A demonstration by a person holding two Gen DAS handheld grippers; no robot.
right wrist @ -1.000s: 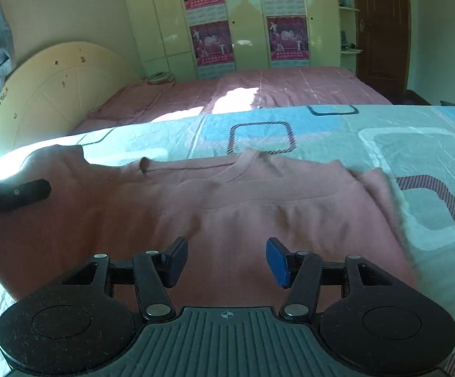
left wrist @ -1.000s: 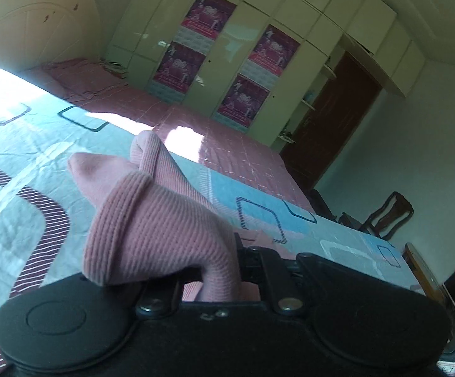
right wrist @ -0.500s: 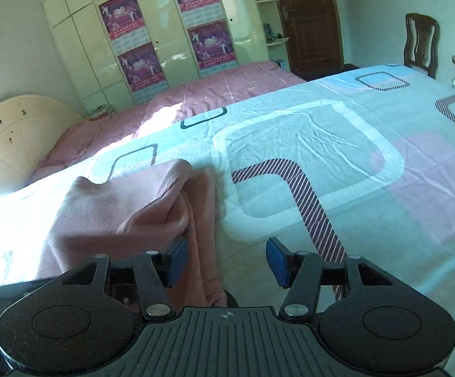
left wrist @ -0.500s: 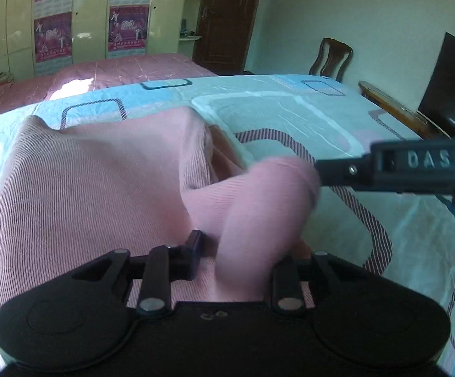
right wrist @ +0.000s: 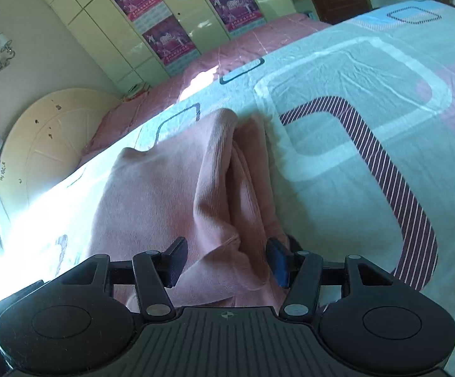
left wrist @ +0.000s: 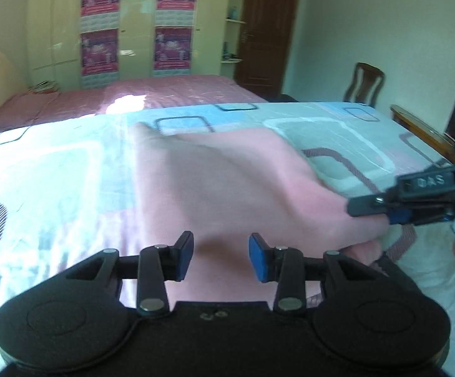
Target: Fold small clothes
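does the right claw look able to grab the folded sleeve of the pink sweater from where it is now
Probably yes: the right claw is open, the sleeve lies just ahead between its fingers, and nothing blocks the way.

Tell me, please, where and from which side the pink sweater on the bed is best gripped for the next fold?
Probably at the near hem of the pink sweater, coming in from the near bed edge. There the folded-over sleeve ends in a raised, layered edge, already lying between the right tool jaws; the rest lies flat on the bedspread.
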